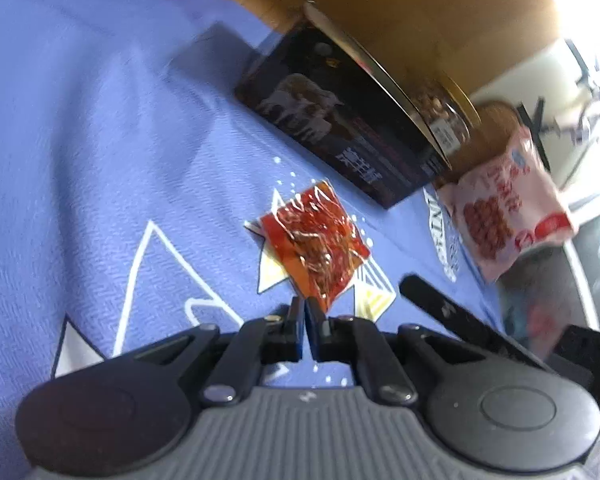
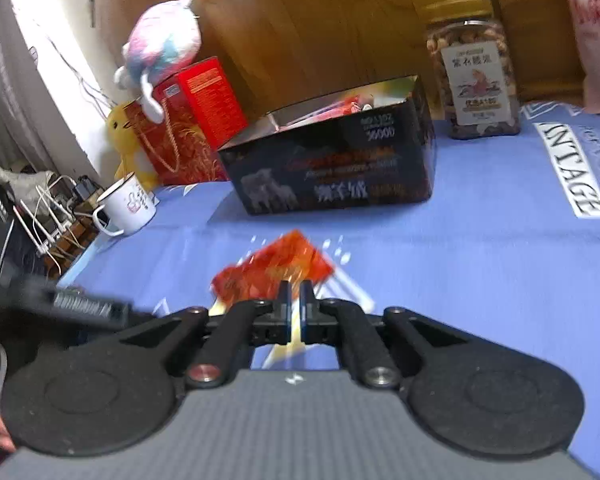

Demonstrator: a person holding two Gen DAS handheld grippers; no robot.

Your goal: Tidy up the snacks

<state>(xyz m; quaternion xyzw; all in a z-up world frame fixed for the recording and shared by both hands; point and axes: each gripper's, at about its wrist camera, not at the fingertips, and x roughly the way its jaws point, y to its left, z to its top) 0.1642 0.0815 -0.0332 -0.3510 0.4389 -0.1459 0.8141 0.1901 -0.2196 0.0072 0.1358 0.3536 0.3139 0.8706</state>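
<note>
In the left wrist view, the left gripper (image 1: 305, 303) is pinching the near corner of the red snack packet (image 1: 315, 240) at centre frame, jaws nearly together. In the right wrist view, the right gripper (image 2: 295, 285) is clamping a pink-white snack bag (image 2: 592, 20), upper right, below the black box (image 2: 332, 168)

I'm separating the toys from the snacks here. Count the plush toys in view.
2. A pink-and-white plush sits atop the red boxes at far left; a yellow plush stands left of them, partly hidden. Others may be hidden.

"NTAGE" on blue tablecloth (image 2: 500, 248)
</note>
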